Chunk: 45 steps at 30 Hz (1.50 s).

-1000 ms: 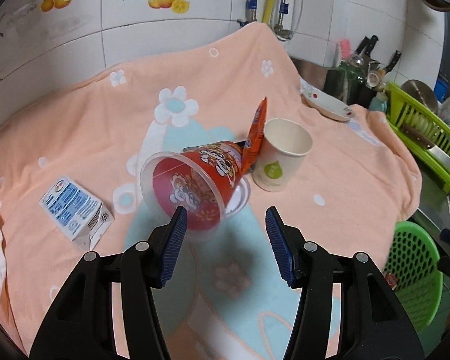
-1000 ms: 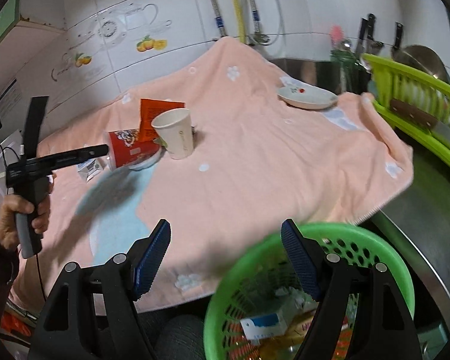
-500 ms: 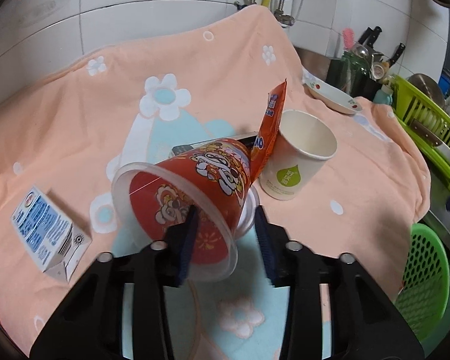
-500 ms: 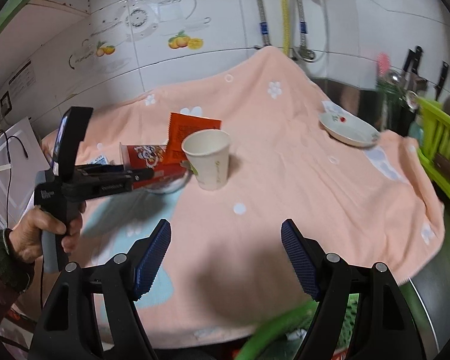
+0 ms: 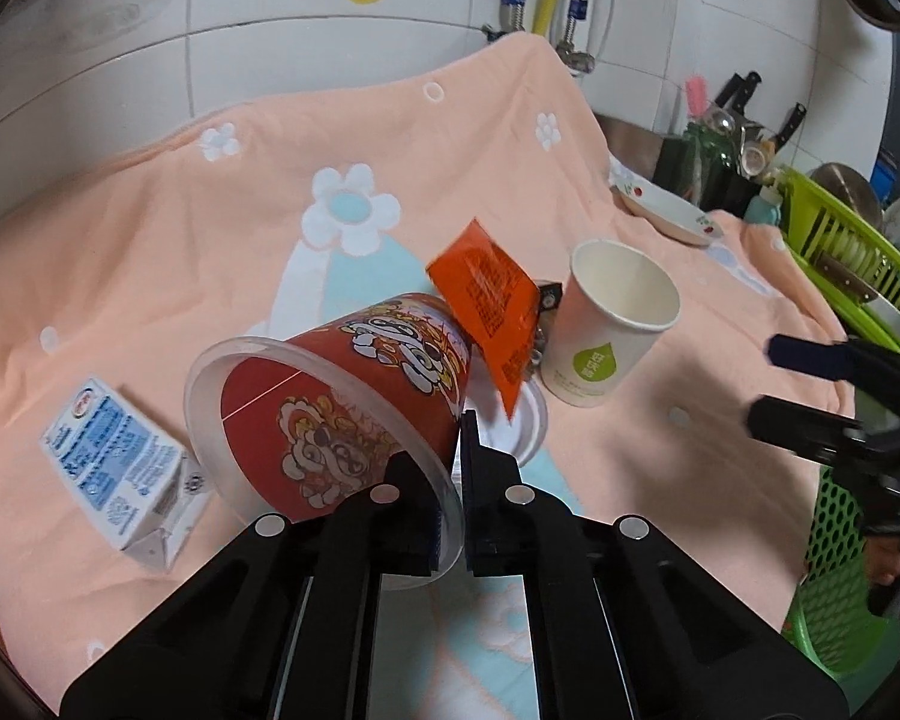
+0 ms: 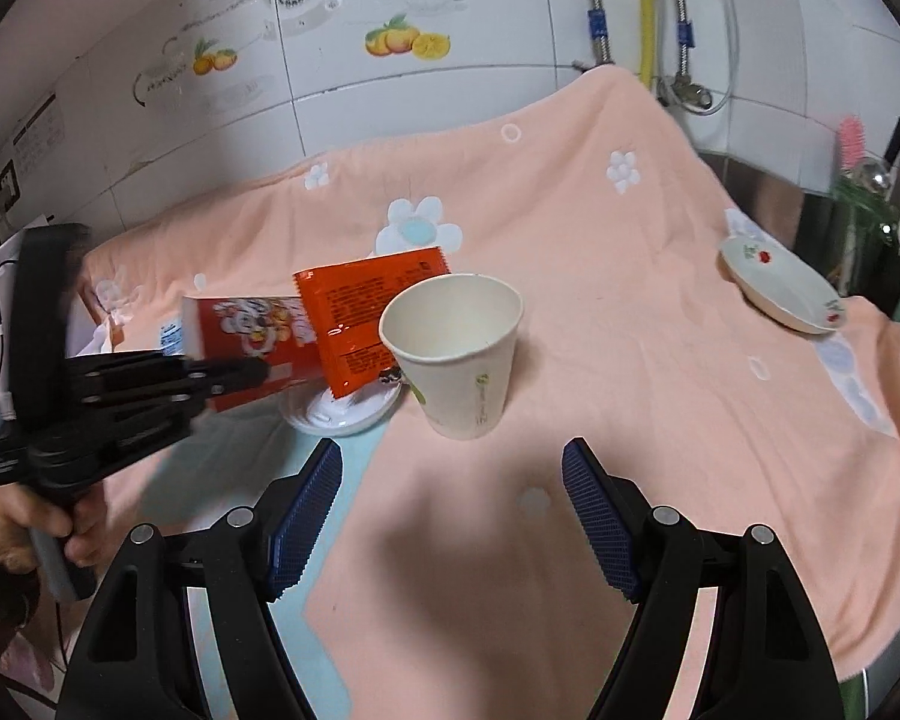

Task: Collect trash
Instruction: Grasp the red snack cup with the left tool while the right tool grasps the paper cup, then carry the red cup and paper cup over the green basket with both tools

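My left gripper is shut on the rim of a red noodle cup, which lies tipped on its side; the gripper and the cup also show in the right wrist view. An orange sachet leans between the cup and a white paper cup that stands upright. A white lid lies under the sachet. A blue-and-white milk carton lies to the left. My right gripper is open and empty, just in front of the paper cup.
A peach floral towel covers the counter. A white dish sits at the back right. A green basket hangs off the right edge. A green dish rack and knives stand by the sink.
My left gripper closed onto the noodle cup's rim and tilted it, shifting the sachet. My right gripper swung up from over the green basket toward the paper cup.
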### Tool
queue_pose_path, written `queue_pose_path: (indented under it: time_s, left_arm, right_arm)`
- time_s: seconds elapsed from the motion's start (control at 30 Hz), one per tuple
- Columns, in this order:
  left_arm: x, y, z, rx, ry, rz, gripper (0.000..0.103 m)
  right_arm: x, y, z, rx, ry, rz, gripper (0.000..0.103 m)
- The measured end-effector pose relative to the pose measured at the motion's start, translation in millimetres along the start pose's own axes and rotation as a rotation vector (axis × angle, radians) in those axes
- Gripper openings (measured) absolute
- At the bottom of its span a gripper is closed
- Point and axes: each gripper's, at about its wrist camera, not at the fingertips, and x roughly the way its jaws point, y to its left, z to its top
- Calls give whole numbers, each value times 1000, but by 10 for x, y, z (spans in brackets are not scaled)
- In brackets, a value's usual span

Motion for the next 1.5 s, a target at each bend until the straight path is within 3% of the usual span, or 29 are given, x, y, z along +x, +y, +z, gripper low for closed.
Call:
queue_pose_path:
  time_s: [0.57, 0.67, 0.73, 0.97, 1.5]
  left_arm:
    - [-171, 216, -7, -43, -17, -24, 4]
    - [-176, 202, -10, -37, -21, -29, 4]
    - [-190, 189, -4, -35, -28, -31, 4]
    - [-274, 81, -13, -24, -44, -62, 4]
    - [-548, -563, -120, 74, -72, -167, 4]
  right_arm:
    - [885, -3, 353, -7, 32, 21, 77]
    - [915, -9, 365, -6, 26, 14, 66]
    - [896, -24, 358, -2, 21, 15, 66]
    - [617, -50, 250, 11, -8, 12, 64]
    - [-573, -137, -355, 86, -96, -35, 64]
